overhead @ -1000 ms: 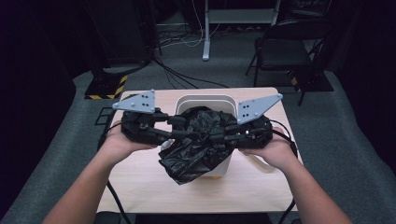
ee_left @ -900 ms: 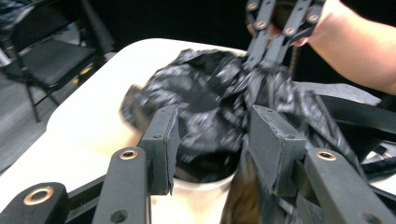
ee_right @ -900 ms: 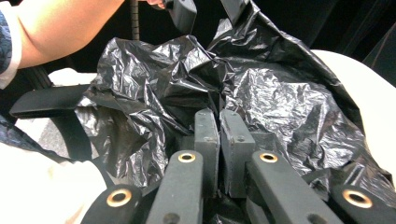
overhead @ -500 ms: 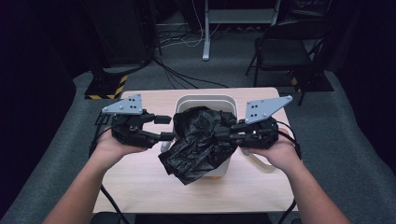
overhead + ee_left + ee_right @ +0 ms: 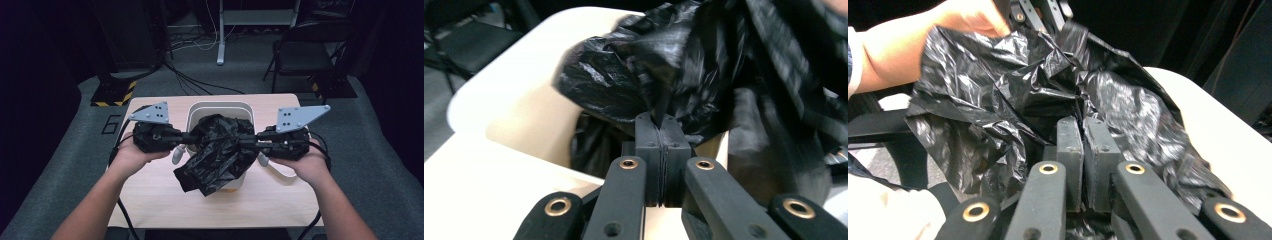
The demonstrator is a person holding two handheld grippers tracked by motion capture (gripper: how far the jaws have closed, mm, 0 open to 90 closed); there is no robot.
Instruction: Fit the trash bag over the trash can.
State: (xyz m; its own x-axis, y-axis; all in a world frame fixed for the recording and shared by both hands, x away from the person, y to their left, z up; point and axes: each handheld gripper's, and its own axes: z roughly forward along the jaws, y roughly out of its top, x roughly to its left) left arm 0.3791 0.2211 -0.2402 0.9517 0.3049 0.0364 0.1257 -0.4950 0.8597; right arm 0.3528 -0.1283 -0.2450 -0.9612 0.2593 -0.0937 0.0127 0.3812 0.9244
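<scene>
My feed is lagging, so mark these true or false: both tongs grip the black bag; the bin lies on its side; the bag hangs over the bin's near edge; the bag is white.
1. Both the left tongs and the right tongs pinch the black bag: true.
2. The bin lies on its side: false, it stands upright on the table.
3. The bag hangs over the bin's near edge: true.
4. The bag is white: false, it is black.
</scene>
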